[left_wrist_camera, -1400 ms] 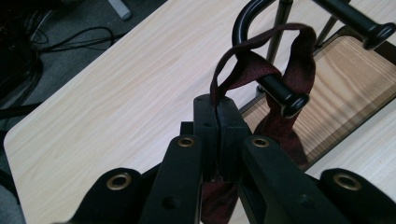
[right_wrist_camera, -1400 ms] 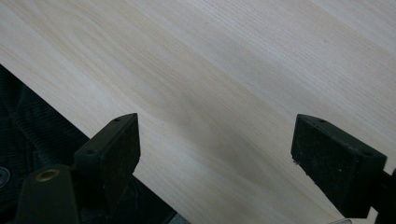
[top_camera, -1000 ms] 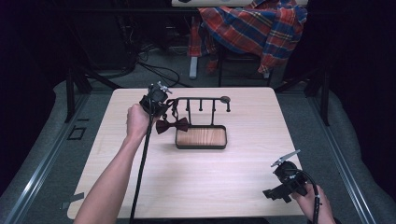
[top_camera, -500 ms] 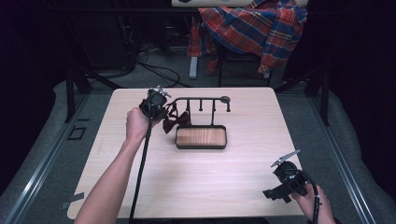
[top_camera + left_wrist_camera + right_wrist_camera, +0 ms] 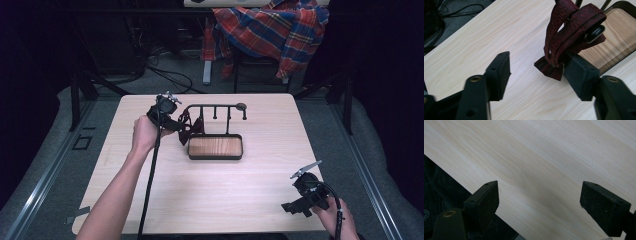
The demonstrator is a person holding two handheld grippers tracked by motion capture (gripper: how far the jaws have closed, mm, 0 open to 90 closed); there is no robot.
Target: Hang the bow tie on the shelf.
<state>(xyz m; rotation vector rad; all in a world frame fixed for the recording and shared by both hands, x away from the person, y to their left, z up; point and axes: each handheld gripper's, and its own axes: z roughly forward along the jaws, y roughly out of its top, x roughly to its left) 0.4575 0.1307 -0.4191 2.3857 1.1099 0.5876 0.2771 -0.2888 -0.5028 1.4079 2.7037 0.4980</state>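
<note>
A dark red bow tie [image 5: 191, 127] hangs at the left end of a black rack [image 5: 216, 106] with a wooden base [image 5: 216, 147], near the table's back middle. My left gripper [image 5: 176, 125] is just left of it, jaws open. In the left gripper view the bow tie [image 5: 569, 32] is looped over the rack's round knob [image 5: 595, 33], and its lower tip touches the inner face of the right jaw of my left gripper [image 5: 539, 67]. My right gripper [image 5: 294, 205] rests at the table's front right corner, and in its own view my right gripper [image 5: 539, 195] stands open over bare wood.
The light wooden table [image 5: 225, 190] has its front edge close beside the right gripper. A plaid shirt [image 5: 270, 25] drapes over a chair behind the table. Cables [image 5: 165, 75] lie on the floor at the back left. The left gripper's cable [image 5: 150, 175] trails along the forearm.
My left gripper rose and shifted right, bringing the bow tie from beside the rack's base up onto its left end. The right gripper stayed put.
</note>
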